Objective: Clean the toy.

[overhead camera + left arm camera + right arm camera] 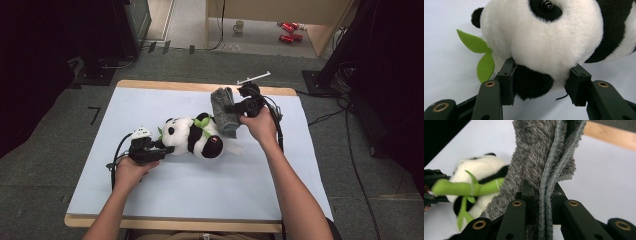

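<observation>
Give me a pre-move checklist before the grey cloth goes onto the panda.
1. Left gripper clamped on the toy panda at its head: ok.
2. Right gripper pinching the grey cloth by its edge: ok.
3. Cloth lifted off the table: cannot tell.
4. Panda lying on the table: ok.
5. Cloth already over the panda: not ok, it is beside the panda.

High view overhead, facing forward-down; gripper views close along own jaws; all share panda (192, 136).
</observation>
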